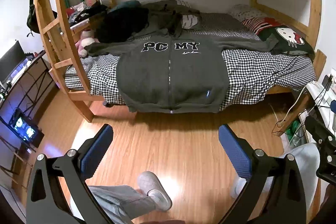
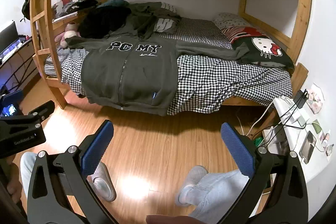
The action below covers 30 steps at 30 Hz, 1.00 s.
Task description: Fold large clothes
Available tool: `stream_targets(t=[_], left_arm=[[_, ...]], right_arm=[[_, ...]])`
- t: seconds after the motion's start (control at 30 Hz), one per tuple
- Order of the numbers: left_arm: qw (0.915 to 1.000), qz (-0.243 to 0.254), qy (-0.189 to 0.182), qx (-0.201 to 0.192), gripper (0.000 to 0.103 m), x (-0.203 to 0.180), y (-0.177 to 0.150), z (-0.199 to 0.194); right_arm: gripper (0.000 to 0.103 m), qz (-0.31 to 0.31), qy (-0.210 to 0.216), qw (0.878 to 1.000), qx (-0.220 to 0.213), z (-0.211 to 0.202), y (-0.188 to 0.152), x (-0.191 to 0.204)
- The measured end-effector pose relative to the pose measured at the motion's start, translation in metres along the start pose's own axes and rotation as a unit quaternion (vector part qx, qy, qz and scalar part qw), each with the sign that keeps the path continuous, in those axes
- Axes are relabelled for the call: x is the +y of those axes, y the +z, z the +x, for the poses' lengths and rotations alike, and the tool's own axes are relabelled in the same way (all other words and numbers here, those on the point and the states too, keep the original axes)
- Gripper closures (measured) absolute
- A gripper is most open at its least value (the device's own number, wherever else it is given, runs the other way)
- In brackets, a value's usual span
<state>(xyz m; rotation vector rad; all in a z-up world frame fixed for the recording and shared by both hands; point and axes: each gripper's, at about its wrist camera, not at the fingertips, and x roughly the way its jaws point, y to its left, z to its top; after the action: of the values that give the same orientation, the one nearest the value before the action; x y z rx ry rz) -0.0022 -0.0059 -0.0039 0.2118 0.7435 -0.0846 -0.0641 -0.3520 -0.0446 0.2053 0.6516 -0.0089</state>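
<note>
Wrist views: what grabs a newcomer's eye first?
The dark grey zip-up hoodie with PC MY lettering lies spread front-up, sleeves out, across the black-and-white checked bedsheet, its hem hanging over the near bed edge. At the right end of the bed lies a black cartoon-cat pillow. Both tools, left tool and right tool, are open above the wooden floor, short of the bed.

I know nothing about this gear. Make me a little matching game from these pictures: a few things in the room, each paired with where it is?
Things:
1. hoodie
2. cartoon cat pillow
3. pink plush toy
4. phone

Places:
A. by the ladder, at the bed's left end
B. on the white desk at right
C. spread flat, hem hanging over the bed's front edge
D. at the bed's right end

Pairs: 1-C, 2-D, 3-A, 4-B
</note>
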Motion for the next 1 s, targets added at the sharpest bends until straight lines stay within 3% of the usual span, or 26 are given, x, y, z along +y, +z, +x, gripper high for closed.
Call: stream_targets(t=[1.0], left_arm=[[0.9999,0.007,0.011,0.004,0.004,-0.0037,0.0007,0.0006]], right_arm=[[0.003,-0.001,0.000,1.000,0.003,-0.0002,0.0029,-0.0016]])
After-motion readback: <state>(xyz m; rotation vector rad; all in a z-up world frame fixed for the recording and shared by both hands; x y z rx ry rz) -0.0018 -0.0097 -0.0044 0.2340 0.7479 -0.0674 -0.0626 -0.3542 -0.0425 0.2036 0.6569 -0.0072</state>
